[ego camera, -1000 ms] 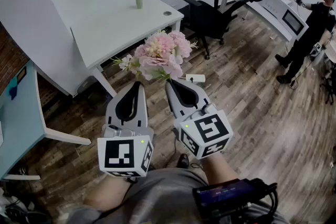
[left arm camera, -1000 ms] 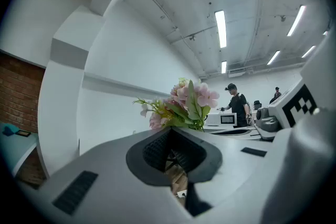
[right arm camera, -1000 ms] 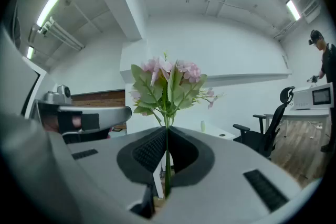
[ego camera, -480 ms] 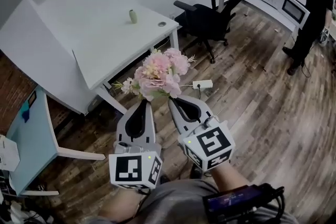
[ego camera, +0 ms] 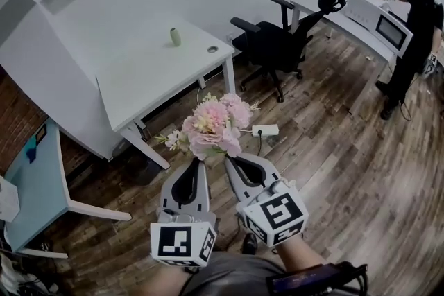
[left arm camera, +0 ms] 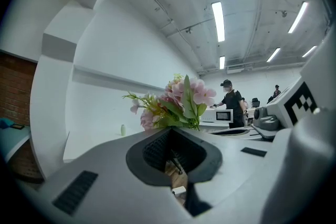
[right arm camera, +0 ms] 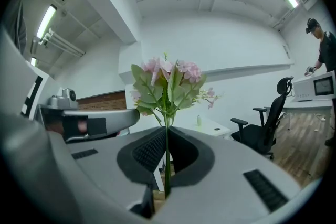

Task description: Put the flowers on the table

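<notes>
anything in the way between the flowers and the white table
Nothing visible. The flowers in the right claw are over wood floor short of the table. A small green vase stands far back on it; the office chair is off to the right.

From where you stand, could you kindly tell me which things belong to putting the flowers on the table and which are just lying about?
For the job: bunch of pink flowers, its green stem clamped in the right gripper; white rectangular table.

Just lying about: small pale green vase on that table; black office chair; white power strip on the wooden floor.
</notes>
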